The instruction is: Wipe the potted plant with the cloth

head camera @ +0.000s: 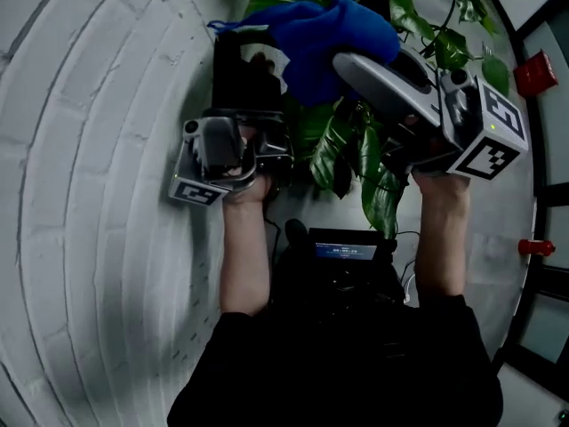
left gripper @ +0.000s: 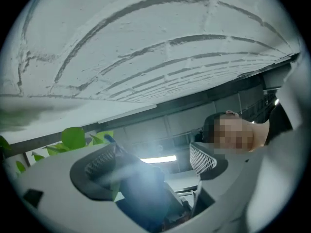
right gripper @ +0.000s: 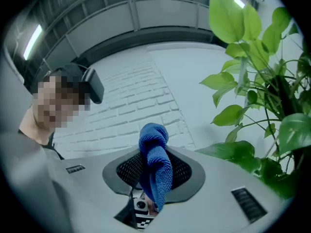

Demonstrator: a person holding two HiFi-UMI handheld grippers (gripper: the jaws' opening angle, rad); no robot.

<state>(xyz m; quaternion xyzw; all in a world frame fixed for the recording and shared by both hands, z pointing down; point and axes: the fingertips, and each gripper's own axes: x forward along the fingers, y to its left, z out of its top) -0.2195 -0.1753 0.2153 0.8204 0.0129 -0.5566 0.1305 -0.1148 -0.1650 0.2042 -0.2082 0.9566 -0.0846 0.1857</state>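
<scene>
Blue cloth (right gripper: 155, 161) clamped in right gripper (right gripper: 153, 181) jaws crowds potted plant (right gripper: 265, 106) leaves; left gripper (left gripper: 148, 164) jaws gape.

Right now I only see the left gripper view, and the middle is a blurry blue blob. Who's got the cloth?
Observer: The right gripper does. Its jaws are shut on the blue cloth.
Operator: Where are all the leaves?
Observer: In the right gripper view, the plant rises to the right of the cloth.
Operator: So where's my gripper?
Observer: In the head view, the left gripper points up beside the lower leaves, and the cloth overlaps its tips.
</scene>
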